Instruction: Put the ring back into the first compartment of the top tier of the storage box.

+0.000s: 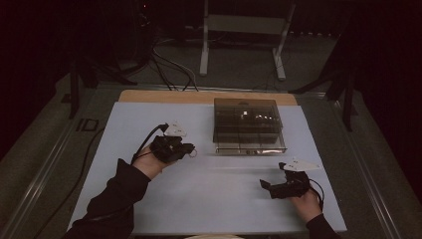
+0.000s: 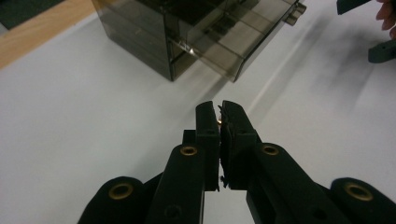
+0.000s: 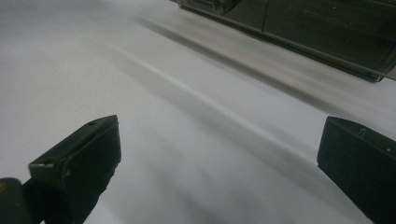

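Smoke-tinted plastic forms the drawer box point(image 1: 247, 124), a see-through cabinet that stands at about twelve o'clock on the white tabletop point(image 1: 209, 194) in the high view. Its lowest drawer point(image 1: 251, 148) is slid out toward the person, and the box's long axis runs across the tabletop, front facing six o'clock. The left claw point(image 1: 188, 148) hangs at nine o'clock of the box, near its front corner, tips toward three o'clock. The right claw point(image 1: 265, 184) lies at five o'clock of the box, well apart from it, tips toward nine o'clock.

The left gripper view shows what the high view cannot: the left claw point(image 2: 220, 108) is closed tight, with something tiny and brass-coloured point(image 2: 219, 121) pinched between the pads, too small to name. The box point(image 2: 187, 32) sits at twelve o'clock ahead, its drawer point(image 2: 233, 44) jutting toward two o'clock, dividers visible through the wall.

The right gripper view shows the right claw point(image 3: 219, 154) standing wide apart, bare tabletop point(image 3: 140, 70) between the jaws, and the pulled-out drawer point(image 3: 327, 37) at one o'clock.
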`<state>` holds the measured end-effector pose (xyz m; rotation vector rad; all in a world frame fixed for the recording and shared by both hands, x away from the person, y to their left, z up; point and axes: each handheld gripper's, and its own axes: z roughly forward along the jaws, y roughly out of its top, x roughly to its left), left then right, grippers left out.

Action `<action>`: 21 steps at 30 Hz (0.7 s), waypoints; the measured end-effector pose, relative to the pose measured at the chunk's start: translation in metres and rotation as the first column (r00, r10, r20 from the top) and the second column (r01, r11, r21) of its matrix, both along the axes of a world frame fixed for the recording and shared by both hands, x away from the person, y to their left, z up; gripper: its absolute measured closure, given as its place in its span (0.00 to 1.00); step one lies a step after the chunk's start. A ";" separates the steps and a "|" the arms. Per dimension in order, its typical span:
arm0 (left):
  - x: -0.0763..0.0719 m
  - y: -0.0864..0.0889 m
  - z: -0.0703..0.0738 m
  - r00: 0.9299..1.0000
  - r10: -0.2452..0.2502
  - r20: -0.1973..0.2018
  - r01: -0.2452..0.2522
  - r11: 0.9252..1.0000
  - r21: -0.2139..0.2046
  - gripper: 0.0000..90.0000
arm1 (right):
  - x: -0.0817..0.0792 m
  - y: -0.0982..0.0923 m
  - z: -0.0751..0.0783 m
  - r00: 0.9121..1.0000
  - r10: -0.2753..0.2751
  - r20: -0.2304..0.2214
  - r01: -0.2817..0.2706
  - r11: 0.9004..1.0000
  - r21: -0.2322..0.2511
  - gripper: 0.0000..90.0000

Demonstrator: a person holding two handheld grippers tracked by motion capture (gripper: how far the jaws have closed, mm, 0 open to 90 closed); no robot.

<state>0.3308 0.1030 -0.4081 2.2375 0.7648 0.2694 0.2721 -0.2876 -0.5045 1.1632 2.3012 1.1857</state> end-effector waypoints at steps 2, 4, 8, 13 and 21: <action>0.001 -0.004 0.002 1.000 -0.006 0.008 0.006 1.000 0.003 0.99 | 0.000 0.000 0.000 1.000 0.000 0.000 0.000 1.000 -0.001 0.00; 0.002 -0.007 0.004 1.000 -0.012 0.011 0.012 1.000 -0.007 0.99 | 0.000 0.000 0.000 1.000 0.000 0.000 0.000 1.000 0.000 0.00; 0.004 -0.014 0.007 0.999 -0.026 0.020 0.026 1.000 -0.007 0.99 | 0.000 0.000 0.000 1.000 0.001 0.000 -0.001 1.000 0.000 0.00; 0.007 -0.022 0.011 0.999 -0.034 0.025 0.034 0.999 -0.017 0.99 | 0.000 -0.001 0.000 1.000 0.001 0.001 -0.001 1.000 0.001 0.00; 0.011 -0.029 0.020 0.998 -0.048 0.042 0.050 0.998 -0.047 0.99 | 0.000 0.000 0.000 1.000 0.001 0.001 -0.001 1.000 0.003 0.00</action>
